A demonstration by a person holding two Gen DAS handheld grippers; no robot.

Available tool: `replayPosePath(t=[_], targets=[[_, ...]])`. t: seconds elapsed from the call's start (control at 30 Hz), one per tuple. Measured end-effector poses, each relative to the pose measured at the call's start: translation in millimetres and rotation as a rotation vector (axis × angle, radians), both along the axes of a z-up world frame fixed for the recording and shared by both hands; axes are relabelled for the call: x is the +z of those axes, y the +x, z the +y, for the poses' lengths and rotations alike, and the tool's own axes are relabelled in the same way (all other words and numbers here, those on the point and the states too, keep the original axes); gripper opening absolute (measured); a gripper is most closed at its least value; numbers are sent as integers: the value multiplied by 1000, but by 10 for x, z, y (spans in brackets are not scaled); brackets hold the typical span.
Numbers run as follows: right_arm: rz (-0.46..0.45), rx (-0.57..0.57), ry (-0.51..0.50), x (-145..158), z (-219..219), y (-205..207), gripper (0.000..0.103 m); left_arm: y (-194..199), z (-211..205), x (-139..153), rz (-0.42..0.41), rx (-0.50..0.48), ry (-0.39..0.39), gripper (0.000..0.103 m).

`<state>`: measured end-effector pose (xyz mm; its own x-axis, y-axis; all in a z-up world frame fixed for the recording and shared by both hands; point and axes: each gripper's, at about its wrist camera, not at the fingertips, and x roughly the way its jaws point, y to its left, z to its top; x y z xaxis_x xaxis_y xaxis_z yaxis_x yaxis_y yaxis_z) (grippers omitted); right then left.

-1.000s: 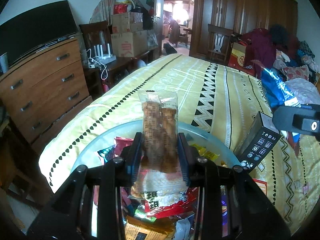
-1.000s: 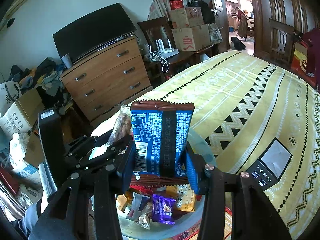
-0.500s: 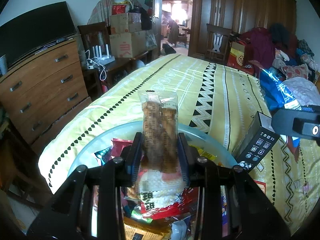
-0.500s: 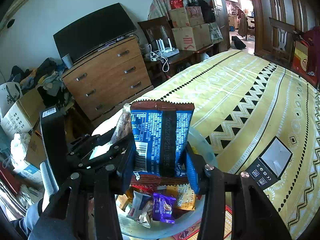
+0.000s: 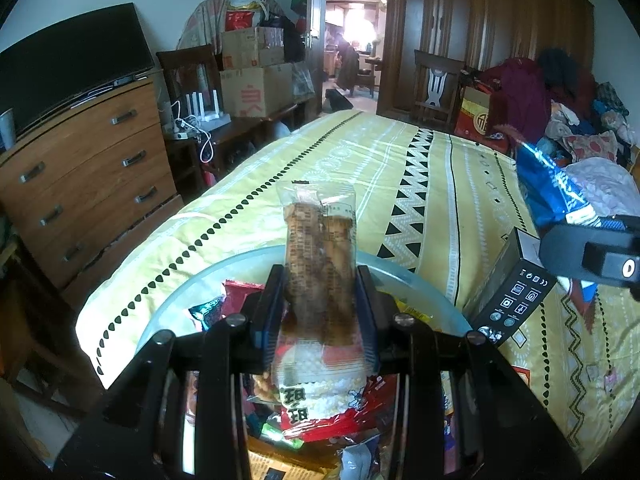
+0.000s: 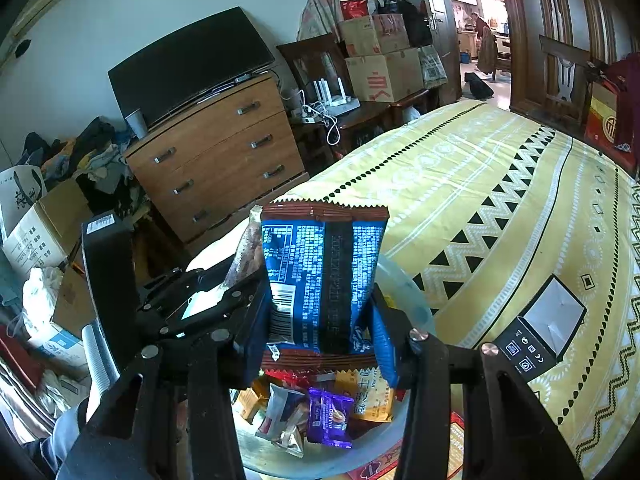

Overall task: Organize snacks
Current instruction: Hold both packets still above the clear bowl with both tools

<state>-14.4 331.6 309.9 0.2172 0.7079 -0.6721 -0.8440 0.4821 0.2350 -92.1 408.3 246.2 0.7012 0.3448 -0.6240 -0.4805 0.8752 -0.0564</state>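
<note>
My left gripper point(image 5: 320, 312) is shut on a clear-wrapped brown snack bar point(image 5: 320, 256), held upright above a round glass bowl point(image 5: 424, 280) full of snack packets on the bed. My right gripper point(image 6: 320, 320) is shut on a blue snack packet point(image 6: 324, 276) with brown ends, held upright above the same bowl point(image 6: 404, 292). Loose snacks, among them a purple packet point(image 6: 330, 420), lie in the bowl below. The left gripper shows at the left in the right wrist view, still holding its bar point(image 6: 246, 252). The blue packet shows at the right in the left wrist view point(image 5: 552, 192).
A black box point(image 5: 512, 292) lies on the yellow patterned bedspread point(image 5: 400, 168) right of the bowl; it also shows in the right wrist view point(image 6: 540, 332). A wooden dresser point(image 6: 224, 160) with a TV stands left of the bed. Cardboard boxes and clutter stand beyond.
Both grippers keep their packets and have barely moved; the view has drifted slightly over the bowl.
</note>
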Motion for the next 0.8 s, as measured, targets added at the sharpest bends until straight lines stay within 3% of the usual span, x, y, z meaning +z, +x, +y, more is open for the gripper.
replayPosePath(t=[0.8], targets=[[28, -1, -43, -132, 163, 61, 49, 28, 53, 18, 33, 17, 1, 34]])
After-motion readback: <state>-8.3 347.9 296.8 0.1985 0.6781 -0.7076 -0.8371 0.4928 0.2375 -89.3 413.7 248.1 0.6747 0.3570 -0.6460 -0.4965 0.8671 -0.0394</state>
